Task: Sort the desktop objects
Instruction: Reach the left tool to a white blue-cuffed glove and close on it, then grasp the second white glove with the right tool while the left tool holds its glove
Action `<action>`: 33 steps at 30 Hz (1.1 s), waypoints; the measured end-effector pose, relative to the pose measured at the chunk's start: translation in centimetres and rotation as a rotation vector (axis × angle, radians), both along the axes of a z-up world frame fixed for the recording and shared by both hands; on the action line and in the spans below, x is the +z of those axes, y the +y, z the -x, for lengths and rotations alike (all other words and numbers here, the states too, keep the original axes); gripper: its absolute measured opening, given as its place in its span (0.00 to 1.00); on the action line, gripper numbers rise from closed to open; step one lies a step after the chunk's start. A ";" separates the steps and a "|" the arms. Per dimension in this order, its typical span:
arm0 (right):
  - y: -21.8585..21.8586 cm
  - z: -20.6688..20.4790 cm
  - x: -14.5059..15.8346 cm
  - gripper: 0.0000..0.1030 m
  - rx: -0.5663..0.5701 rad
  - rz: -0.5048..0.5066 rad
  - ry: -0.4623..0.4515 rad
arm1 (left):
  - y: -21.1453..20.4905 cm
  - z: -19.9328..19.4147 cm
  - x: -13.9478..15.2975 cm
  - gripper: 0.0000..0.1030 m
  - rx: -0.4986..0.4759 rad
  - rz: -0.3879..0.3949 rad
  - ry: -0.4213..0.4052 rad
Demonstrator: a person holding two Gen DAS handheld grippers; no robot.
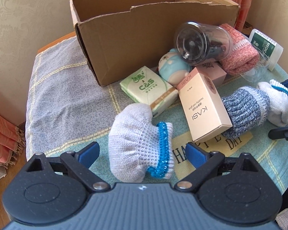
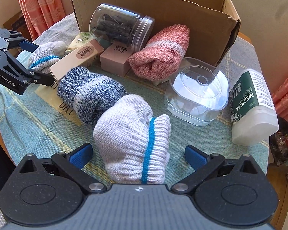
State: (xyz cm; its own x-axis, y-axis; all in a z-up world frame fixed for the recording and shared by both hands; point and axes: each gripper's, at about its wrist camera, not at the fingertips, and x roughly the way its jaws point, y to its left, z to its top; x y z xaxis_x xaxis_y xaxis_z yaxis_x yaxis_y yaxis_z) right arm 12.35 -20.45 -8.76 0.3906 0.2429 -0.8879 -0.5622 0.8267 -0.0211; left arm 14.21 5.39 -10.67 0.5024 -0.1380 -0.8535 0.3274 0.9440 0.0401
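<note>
My left gripper (image 1: 142,155) is open, and a white rolled sock with a blue band (image 1: 140,143) lies on the cloth between its blue pads without touching them. The right wrist view shows the same left gripper (image 2: 38,63) straddling that sock (image 2: 46,55). My right gripper (image 2: 138,156) is also open around a second white sock with a blue band (image 2: 132,143). This second sock (image 1: 278,103) appears at the right edge of the left wrist view. A blue-grey sock roll (image 2: 90,97) and a pink sock roll (image 2: 161,55) lie between them.
An open cardboard box (image 1: 124,44) stands at the back of the cloth-covered table (image 1: 63,103). In front of it lie a clear jar (image 1: 203,44), a KASI carton (image 1: 203,111), a tissue pack (image 1: 149,90), a plush toy (image 1: 172,69), a clear container (image 2: 197,94) and a cotton swab tub (image 2: 253,107).
</note>
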 end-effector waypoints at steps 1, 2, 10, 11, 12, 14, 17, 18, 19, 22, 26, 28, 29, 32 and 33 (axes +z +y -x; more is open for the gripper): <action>0.0 0.0 0.0 1.00 0.002 -0.002 -0.002 | 0.1 -0.1 -0.1 0.94 0.005 0.012 0.003; -0.1 0.0 0.0 1.00 0.001 -0.004 -0.005 | 0.2 -0.2 -0.1 0.94 0.010 0.020 0.005; -0.2 -0.3 -0.2 1.00 -0.030 -0.033 -0.048 | -0.4 -0.7 0.0 0.89 0.001 0.030 -0.012; -0.2 -0.4 -0.2 1.00 -0.030 -0.034 -0.053 | -0.4 -0.8 0.0 0.88 0.002 0.040 -0.008; -0.1 -0.4 -0.2 1.00 -0.030 -0.033 -0.052 | -0.3 -0.9 -0.1 0.85 0.002 0.048 -0.005; -0.1 -0.5 -0.2 1.00 -0.024 -0.028 -0.045 | -0.2 -0.8 0.0 0.81 0.001 0.056 -0.008; -0.1 -0.5 -0.2 1.00 -0.016 -0.023 -0.034 | 0.1 -0.2 0.2 0.73 0.013 0.062 -0.019; 0.0 -0.5 -0.2 1.00 -0.013 -0.019 -0.028 | 0.3 -0.2 0.4 0.68 0.023 0.066 -0.020; 0.1 -0.6 -0.1 1.00 -0.013 -0.017 -0.021 | 0.4 -0.3 0.4 0.62 0.030 0.066 -0.021; 0.1 -0.6 0.1 1.00 -0.007 -0.019 -0.007 | 0.6 -0.4 0.6 0.61 0.032 0.059 -0.015; 0.1 0.1 1.0 0.99 0.016 -0.038 -0.034 | 0.5 -0.2 0.7 0.60 0.033 0.057 -0.019; 0.2 0.3 1.2 0.91 0.023 -0.021 -0.042 | 0.4 -0.2 0.8 0.60 0.031 0.057 -0.022; 0.2 0.4 1.3 0.89 0.028 -0.021 -0.041 | 0.4 -0.2 0.8 0.60 0.033 0.059 -0.022; 0.4 0.4 1.2 0.80 0.031 0.004 -0.045 | 0.5 -0.1 1.1 0.60 0.040 0.070 -0.023; 0.3 0.3 1.2 0.76 0.033 0.007 -0.049 | 0.6 -0.1 1.3 0.60 0.043 0.075 -0.023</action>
State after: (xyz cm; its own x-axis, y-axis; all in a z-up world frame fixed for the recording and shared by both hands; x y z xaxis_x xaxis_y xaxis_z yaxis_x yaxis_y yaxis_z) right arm 12.01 -20.13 -7.57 0.4253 0.2499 -0.8699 -0.5873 0.8075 -0.0552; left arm 14.28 5.96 -9.35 0.5285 -0.1785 -0.8300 0.2862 0.9579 -0.0238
